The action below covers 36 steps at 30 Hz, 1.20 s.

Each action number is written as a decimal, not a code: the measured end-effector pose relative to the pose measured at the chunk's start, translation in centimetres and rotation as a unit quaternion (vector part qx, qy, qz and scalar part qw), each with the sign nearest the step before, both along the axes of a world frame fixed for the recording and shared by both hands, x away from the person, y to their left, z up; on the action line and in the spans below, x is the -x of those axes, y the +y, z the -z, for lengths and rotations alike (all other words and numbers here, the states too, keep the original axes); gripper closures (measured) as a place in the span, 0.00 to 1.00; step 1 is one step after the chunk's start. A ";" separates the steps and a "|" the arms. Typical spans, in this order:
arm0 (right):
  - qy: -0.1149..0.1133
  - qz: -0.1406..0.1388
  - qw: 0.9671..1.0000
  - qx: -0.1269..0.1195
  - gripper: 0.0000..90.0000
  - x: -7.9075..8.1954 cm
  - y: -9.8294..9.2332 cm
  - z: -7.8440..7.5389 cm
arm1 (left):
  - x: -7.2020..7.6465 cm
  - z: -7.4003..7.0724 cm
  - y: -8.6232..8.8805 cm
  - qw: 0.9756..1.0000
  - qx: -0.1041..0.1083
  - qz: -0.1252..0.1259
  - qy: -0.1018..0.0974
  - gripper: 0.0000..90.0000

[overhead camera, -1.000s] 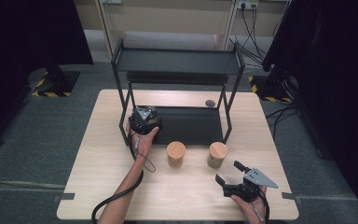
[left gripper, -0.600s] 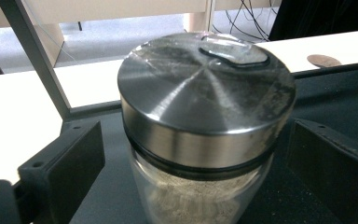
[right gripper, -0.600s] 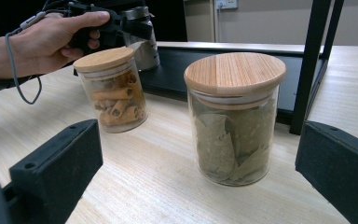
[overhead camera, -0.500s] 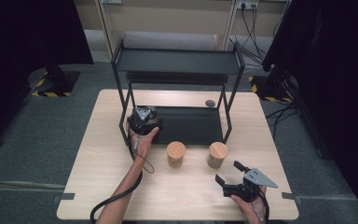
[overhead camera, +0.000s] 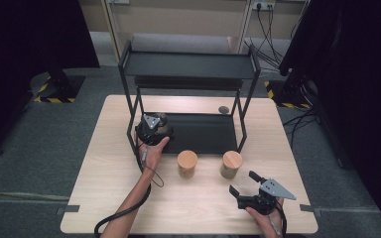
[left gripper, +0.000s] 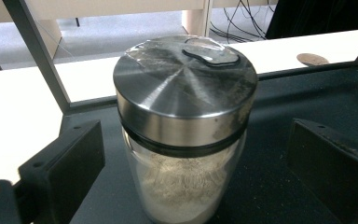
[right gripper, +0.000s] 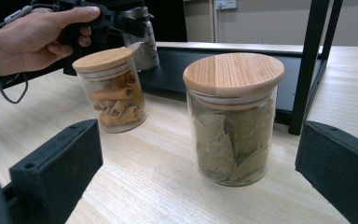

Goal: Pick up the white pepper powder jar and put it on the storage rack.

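Observation:
A glass jar of pale powder with a steel lid (left gripper: 185,79) stands on the black lower tray (overhead camera: 203,131) of a metal rack. My left gripper (left gripper: 200,154) has a jaw on each side of the jar with a clear gap to the glass. Its jaws have just been opening, so the gripper is open. From above, the left gripper (overhead camera: 151,130) sits at the tray's left end beside the steel-lidded jar (overhead camera: 161,118). My right gripper (overhead camera: 243,182) rests open near the front edge and faces a wood-lidded jar of bay leaves (right gripper: 233,116).
A second wood-lidded jar, holding cinnamon sticks (right gripper: 114,88), stands left of the bay leaf jar (overhead camera: 231,163) in front of the rack. The rack's black posts and top shelf (overhead camera: 188,64) rise over the tray. A small dark disc (overhead camera: 223,109) lies behind it.

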State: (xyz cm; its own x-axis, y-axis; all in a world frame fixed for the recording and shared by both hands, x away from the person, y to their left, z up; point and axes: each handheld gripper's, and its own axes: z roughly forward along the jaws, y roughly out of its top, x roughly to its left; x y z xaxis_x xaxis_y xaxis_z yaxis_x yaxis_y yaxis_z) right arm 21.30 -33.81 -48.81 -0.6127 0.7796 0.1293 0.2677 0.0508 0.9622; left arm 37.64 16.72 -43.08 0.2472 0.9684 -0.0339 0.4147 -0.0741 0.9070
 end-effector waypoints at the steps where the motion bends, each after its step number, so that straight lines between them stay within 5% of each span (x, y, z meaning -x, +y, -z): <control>1: 0.000 0.000 1.000 0.000 0.01 0.0 0.0 0.0 | 0.1 -0.1 0.0 1.000 0.000 0.001 0.000 0.05; 36: 0.000 0.000 1.000 0.000 0.01 0.0 0.0 0.0 | 4.5 -1.0 1.2 0.999 0.014 0.041 -0.025 0.05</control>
